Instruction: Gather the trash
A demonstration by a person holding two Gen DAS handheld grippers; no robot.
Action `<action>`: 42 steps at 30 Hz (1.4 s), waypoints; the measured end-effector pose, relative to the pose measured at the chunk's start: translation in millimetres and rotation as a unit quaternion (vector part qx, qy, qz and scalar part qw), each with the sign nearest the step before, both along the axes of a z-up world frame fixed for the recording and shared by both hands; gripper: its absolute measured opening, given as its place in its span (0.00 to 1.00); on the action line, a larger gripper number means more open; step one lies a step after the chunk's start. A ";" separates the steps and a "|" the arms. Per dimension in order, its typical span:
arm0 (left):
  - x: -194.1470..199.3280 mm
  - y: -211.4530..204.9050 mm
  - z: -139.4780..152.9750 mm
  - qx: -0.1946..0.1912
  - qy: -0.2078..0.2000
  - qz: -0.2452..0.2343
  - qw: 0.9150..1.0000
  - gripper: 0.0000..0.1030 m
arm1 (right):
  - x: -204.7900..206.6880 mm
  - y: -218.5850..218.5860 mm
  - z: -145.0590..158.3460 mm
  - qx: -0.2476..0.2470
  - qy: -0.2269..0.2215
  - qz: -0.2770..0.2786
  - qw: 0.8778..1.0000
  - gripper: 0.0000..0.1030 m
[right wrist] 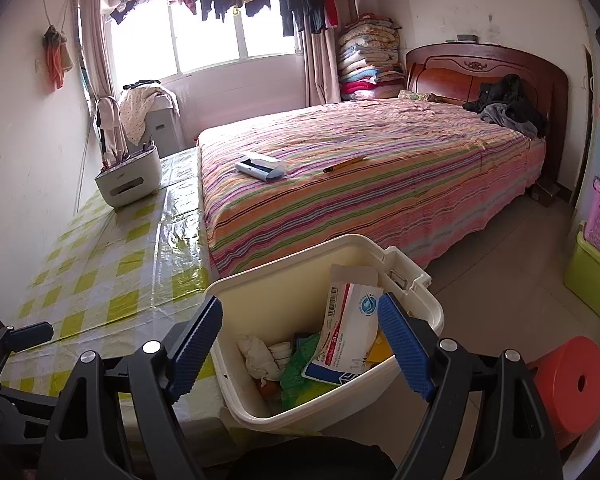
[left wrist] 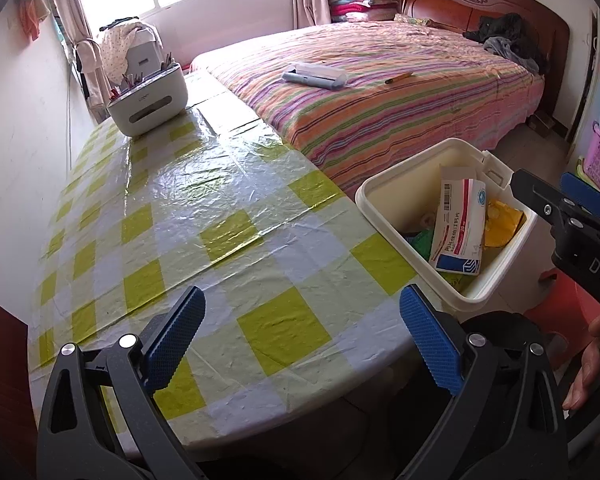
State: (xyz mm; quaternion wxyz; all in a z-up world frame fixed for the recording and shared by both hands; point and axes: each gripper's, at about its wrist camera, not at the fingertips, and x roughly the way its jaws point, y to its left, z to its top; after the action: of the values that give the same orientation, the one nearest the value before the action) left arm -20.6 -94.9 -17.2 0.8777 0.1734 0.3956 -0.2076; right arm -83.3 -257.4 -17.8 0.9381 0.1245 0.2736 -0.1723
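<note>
A cream trash bin stands at the table's right edge; it also shows in the right wrist view. Inside lie a white, red and blue medicine box, a yellow wrapper, a green wrapper and crumpled tissue. My left gripper is open and empty over the near end of the table. My right gripper is open and empty just above the bin's near side; it shows in the left wrist view at the bin's right.
The table wears a yellow-checked plastic cloth. A white organizer with pens stands at its far end. A striped bed lies beside it, with a lint roller and a pencil. An orange stool stands on the floor.
</note>
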 end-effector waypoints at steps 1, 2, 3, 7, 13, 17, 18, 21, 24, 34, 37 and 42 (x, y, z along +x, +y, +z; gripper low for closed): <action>-0.1 2.0 1.0 -0.002 -0.002 0.001 1.000 0.94 | 0.4 1.1 0.4 -0.001 0.000 0.001 1.000 0.76; 0.1 3.8 1.7 -0.003 -0.002 0.002 1.000 0.94 | 0.4 3.0 1.0 -0.002 0.000 0.001 1.000 0.76; -0.1 5.5 2.1 -0.005 -0.002 0.001 1.000 0.94 | 0.8 4.4 1.5 -0.003 0.000 0.002 1.000 0.76; 1.6 14.6 3.6 -0.008 0.000 0.006 1.000 0.94 | 1.5 11.5 4.2 -0.010 0.001 0.005 1.000 0.76; 9.3 28.4 1.2 -0.029 0.038 0.013 0.999 0.94 | 2.5 24.6 9.5 -0.022 0.001 0.014 1.000 0.76; 14.4 38.7 0.6 -0.052 0.054 0.032 0.997 0.94 | 4.0 31.1 13.5 -0.031 0.001 0.018 0.999 0.76; 15.6 41.3 0.6 -0.058 0.057 0.037 0.996 0.94 | 4.3 32.4 14.2 -0.033 0.001 0.019 0.999 0.76; 17.6 47.8 2.2 -0.075 0.060 0.051 0.994 0.93 | 4.3 33.4 15.7 -0.035 0.001 0.018 0.999 0.76; 18.0 50.2 3.4 -0.081 0.057 0.059 0.993 0.93 | 3.7 34.6 15.9 -0.036 0.001 0.018 0.999 0.76; 14.8 47.9 3.7 -0.075 0.039 0.055 0.995 0.94 | 2.5 34.9 14.2 -0.035 0.004 0.018 0.999 0.76; 17.8 50.4 3.9 -0.076 0.042 0.057 0.995 0.94 | 4.5 35.2 12.9 -0.030 0.007 0.022 0.999 0.76; 27.0 64.6 3.5 -0.074 0.038 0.076 0.994 0.93 | 17.8 41.9 11.1 -0.015 0.015 0.049 0.999 0.76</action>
State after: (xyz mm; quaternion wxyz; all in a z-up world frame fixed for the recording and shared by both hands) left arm 6.4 -30.3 -13.7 0.8856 0.0693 0.4242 -0.1756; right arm -65.5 -215.6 -6.7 0.9431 0.0940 0.2903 -0.1323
